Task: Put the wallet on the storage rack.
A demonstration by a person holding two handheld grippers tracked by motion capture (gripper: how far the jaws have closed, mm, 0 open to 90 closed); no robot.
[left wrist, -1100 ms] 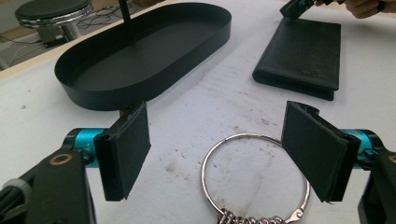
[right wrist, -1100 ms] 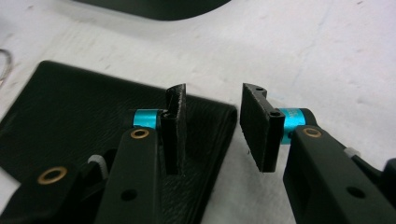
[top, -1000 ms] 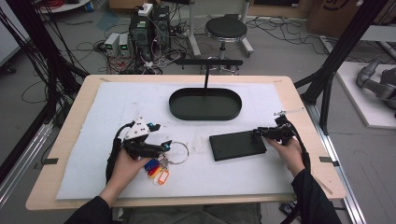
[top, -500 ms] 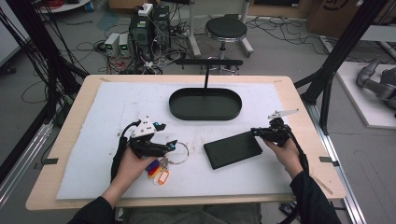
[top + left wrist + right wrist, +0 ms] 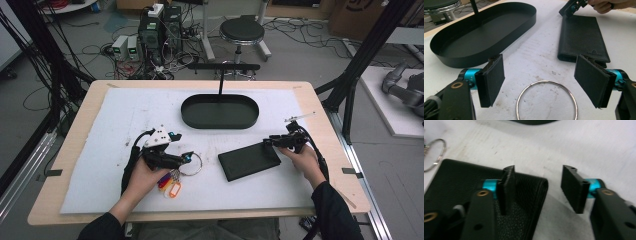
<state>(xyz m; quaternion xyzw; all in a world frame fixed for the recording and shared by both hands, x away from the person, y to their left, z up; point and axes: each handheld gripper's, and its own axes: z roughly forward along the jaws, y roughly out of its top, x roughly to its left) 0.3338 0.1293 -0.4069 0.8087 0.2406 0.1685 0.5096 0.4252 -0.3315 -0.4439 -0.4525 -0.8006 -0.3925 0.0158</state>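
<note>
Now, from the high view, the black wallet point(image 5: 249, 161) lies flat just in front of the oval tray point(image 5: 220, 111), the right gripper point(image 5: 270, 142) at its far right corner and the left gripper point(image 5: 186, 158) over the key ring point(image 5: 191, 164), whose tags sit half hidden under the hand. Left gripper view: jaws spread wide, empty, around the ring point(image 5: 547, 101), thin, hard, likely slippery. Right gripper view: jaws parted astride the wallet's point(image 5: 461, 185) folded edge, soft grained leather that looks light and best pinched there, though blur hides contact.
</note>
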